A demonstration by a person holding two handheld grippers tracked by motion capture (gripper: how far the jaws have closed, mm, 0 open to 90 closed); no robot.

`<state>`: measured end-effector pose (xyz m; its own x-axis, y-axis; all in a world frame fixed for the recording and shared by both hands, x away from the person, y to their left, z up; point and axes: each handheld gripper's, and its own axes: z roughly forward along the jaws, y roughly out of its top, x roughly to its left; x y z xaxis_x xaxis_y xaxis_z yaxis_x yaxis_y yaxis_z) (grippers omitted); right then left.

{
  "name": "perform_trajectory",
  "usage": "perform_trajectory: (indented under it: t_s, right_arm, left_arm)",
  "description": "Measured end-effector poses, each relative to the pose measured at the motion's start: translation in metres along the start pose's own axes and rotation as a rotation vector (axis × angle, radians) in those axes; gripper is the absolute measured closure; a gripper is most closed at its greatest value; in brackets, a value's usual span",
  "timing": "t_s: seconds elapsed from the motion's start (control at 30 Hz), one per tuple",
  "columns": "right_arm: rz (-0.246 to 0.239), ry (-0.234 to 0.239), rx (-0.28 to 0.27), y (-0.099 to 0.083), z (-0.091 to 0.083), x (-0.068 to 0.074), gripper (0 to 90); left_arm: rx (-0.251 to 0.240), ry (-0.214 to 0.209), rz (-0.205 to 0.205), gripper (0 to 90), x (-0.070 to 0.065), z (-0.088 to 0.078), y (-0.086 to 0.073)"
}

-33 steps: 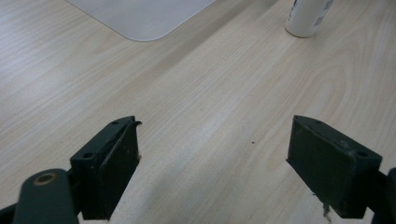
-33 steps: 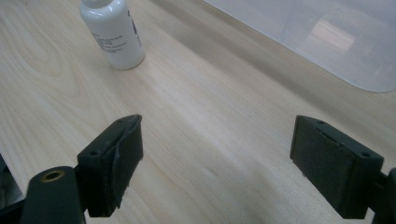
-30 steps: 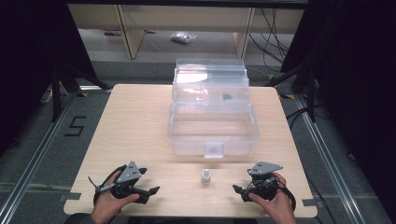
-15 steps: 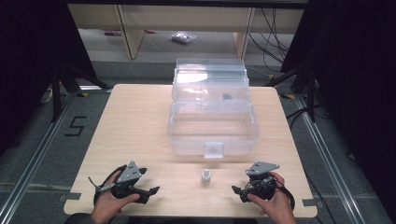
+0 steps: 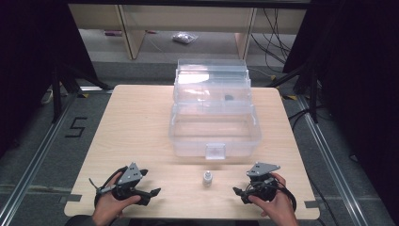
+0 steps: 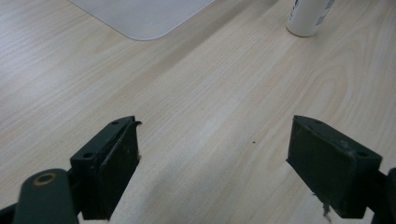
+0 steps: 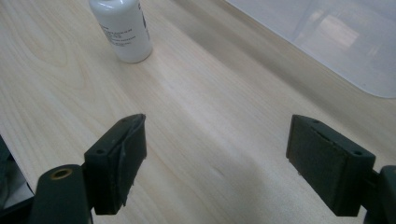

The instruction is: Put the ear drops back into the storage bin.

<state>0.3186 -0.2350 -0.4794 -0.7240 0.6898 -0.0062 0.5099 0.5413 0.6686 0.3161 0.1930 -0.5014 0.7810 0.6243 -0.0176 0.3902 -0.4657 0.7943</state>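
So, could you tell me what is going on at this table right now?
A person holds a gripper in each hand near the front edge of the wooden table. Both the left gripper and the right gripper are open and hold nothing. A small white bottle stands upright between them, untouched. Behind it sits a clear plastic box with its lid up.

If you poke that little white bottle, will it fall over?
Probably, if poked up high: the bottle stands upright on the table, taller than it is wide, so it looks tippy. Its sides look round, so once down it might roll. It looks like smooth plastic, likely light and a bit slippery between jaws.
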Motion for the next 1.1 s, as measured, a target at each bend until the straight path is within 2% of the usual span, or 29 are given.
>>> perform_trajectory:
  t_s: [0.07,0.17,0.2,0.3,0.33,0.47,0.53,0.57,0.6,0.77,0.87,1.0,1.1]
  right_arm:
    - [0.017,-0.003,0.036,0.001,-0.003,0.001,21.1]
    - [0.022,-0.002,0.038,0.002,-0.002,0.002,21.3]
    - [0.013,0.0,0.033,0.002,-0.002,0.002,21.3]
    - [0.002,-0.004,0.016,0.002,0.0,0.003,21.5]
    - [0.025,0.005,0.031,0.003,-0.001,0.004,21.5]
    - [0.006,0.016,0.038,0.005,0.001,0.004,21.6]
    - [-0.023,0.028,0.045,0.007,0.001,0.003,21.6]
    - [-0.031,0.031,0.045,0.009,0.0,0.003,21.6]
    - [-0.02,0.029,0.031,0.01,0.001,0.004,21.6]
    - [-0.049,0.044,0.062,0.02,0.001,0.006,21.7]
    - [-0.076,0.047,0.058,0.026,0.004,0.01,22.8]
    - [-0.115,0.062,0.085,0.034,0.006,0.014,24.3]
    - [-0.124,0.068,0.101,0.042,0.008,0.019,25.5]
  left_arm:
    - [0.003,-0.001,-0.002,15.9,0.0,0.0,0.0]
    - [-0.007,-0.004,-0.015,15.9,-0.001,0.001,0.0]
    - [0.011,0.007,0.013,15.9,0.002,0.0,0.0]
    - [0.012,0.007,0.014,15.9,0.002,0.0,0.0]
    - [0.012,0.007,0.014,15.9,0.002,0.0,0.0]
    - [0.004,0.013,0.006,15.9,0.001,0.0,0.0]
    - [0.009,0.011,0.007,15.9,0.001,0.0,0.0]
    - [-0.003,0.004,-0.023,15.9,-0.001,0.001,-0.001]
    - [-0.004,0.002,-0.027,15.9,-0.001,0.001,-0.001]
    - [-0.004,0.003,-0.018,15.9,0.0,0.001,-0.001]
    - [-0.002,0.005,-0.018,15.9,0.0,0.001,-0.001]
    - [-0.004,0.004,-0.018,15.9,0.0,0.001,-0.001]
    - [-0.003,0.002,-0.019,15.9,0.0,0.001,0.0]
